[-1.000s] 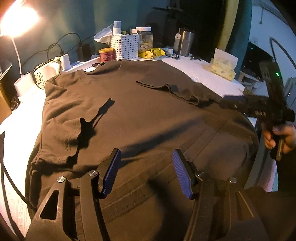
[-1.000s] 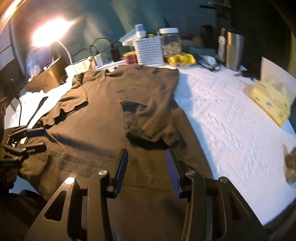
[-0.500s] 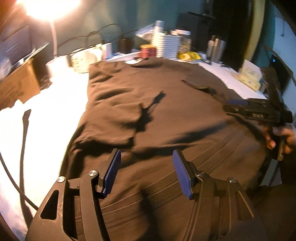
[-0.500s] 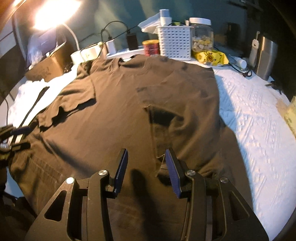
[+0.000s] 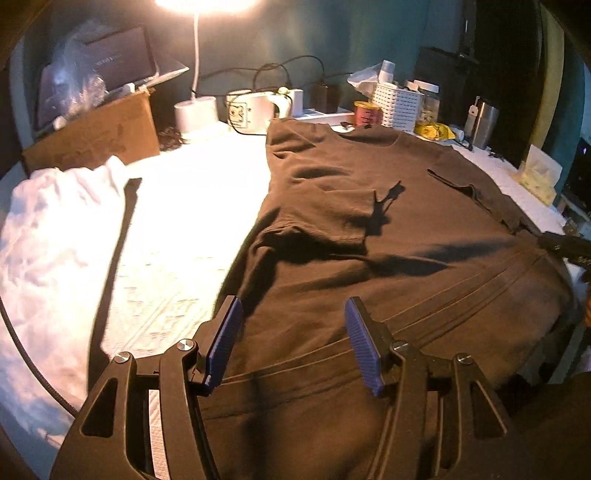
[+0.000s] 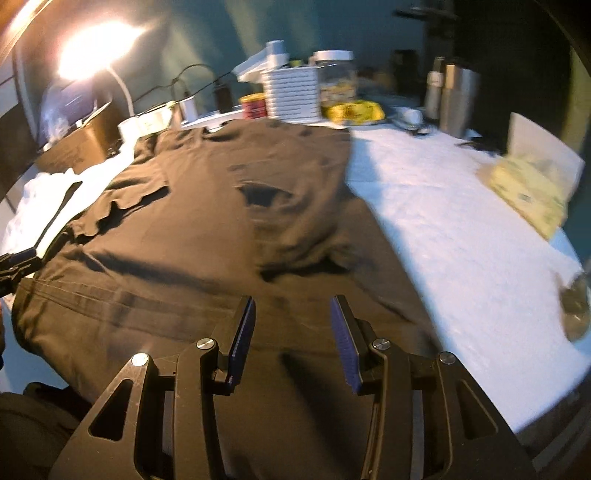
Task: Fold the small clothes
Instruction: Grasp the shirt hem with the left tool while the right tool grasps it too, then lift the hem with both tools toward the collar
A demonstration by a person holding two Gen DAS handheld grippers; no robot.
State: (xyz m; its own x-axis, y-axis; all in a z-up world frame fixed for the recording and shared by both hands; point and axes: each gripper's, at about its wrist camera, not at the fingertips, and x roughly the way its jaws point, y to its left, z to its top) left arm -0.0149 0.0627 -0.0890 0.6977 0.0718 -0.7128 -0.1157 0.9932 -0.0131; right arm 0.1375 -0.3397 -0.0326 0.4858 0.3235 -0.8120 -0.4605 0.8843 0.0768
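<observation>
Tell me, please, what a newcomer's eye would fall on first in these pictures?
A large dark brown T-shirt lies spread across the white bedspread, both sleeves folded inward. A glaring lamp shines at the back left, beside a cluttered row of containers. The left gripper and right gripper hover open over the hem.

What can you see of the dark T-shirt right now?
The dark T-shirt is brown-black soft knit, lying flat on the white textured cover, neckline toward the clutter at the back and hem toward the grippers. Both short sleeves are folded inward onto the body, with wrinkles near them. The near part hangs over the table edge. The left gripper and right gripper are open above the hem area, holding nothing.
</observation>
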